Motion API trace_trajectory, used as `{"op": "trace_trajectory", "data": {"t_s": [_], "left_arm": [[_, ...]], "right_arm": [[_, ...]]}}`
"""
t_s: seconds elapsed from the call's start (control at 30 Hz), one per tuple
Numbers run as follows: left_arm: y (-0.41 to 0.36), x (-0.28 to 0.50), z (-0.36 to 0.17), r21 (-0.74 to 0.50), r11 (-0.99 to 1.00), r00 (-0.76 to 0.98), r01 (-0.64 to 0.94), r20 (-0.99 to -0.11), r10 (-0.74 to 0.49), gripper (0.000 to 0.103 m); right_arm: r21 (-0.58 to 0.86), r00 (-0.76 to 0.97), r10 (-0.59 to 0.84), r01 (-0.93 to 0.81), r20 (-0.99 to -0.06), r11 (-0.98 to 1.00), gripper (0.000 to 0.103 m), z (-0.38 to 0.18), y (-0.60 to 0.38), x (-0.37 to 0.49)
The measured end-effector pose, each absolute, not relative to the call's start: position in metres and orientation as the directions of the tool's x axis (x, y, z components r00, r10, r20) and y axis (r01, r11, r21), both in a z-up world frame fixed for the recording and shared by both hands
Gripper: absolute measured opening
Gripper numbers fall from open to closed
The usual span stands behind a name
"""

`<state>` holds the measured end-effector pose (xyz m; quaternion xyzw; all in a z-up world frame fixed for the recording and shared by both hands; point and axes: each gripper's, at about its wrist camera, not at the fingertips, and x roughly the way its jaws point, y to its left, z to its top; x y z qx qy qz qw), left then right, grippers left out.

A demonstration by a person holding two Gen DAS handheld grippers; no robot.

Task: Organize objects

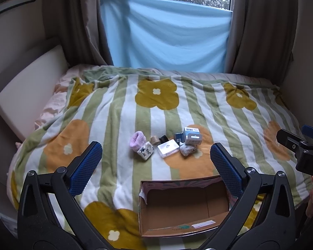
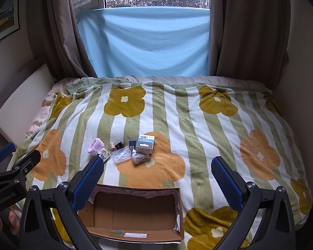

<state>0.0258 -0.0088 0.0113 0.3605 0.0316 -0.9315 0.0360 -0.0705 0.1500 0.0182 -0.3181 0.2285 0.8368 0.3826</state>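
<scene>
Left wrist view shows both the left hand-held gripper (image 1: pixel 156 162) and right hand-held gripper (image 2: pixel 157 174) spread, holding nothing; nothing lies in the open brown cardboard box (image 1: pixel 183 220) near them; next likely a reach farther for the pink rolled sock (image 1: pixel 137 140).

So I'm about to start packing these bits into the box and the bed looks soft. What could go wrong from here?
The blue-grey carton stands upright among tightly clustered items; a wide-open right claw could topple it or knock its neighbours. The clear case lies flat on plush blanket, so it may slip. The cardboard box could shift on that soft surface.
</scene>
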Motion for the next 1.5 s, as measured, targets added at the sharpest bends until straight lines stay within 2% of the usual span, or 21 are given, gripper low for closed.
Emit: {"op": "trace_trajectory", "data": {"t_s": [0.43,0.47,0.5,1.5], "left_arm": [[-0.010,0.027,0.015,-0.036,-0.994,-0.736,0.105,-0.675,-0.054,0.103],[-0.010,0.027,0.015,-0.027,-0.984,-0.729,0.178,-0.676,-0.113,0.103],[-0.010,0.027,0.015,-0.024,-0.983,-0.728,0.180,-0.676,-0.117,0.103],[-0.009,0.014,0.006,-0.041,-0.974,-0.712,0.223,-0.689,-0.134,0.103]], "right_arm": [[0.139,-0.514,0.485,-0.774,-0.707,-0.617,0.102,0.017,0.150,-0.073],[0.139,-0.515,0.485,-0.773,-0.707,-0.619,0.102,0.017,0.149,-0.072],[0.139,-0.516,0.485,-0.773,-0.706,-0.619,0.102,0.017,0.149,-0.072],[0.159,-0.546,0.429,-0.732,-0.720,-0.663,0.102,0.008,0.160,-0.087]]}}
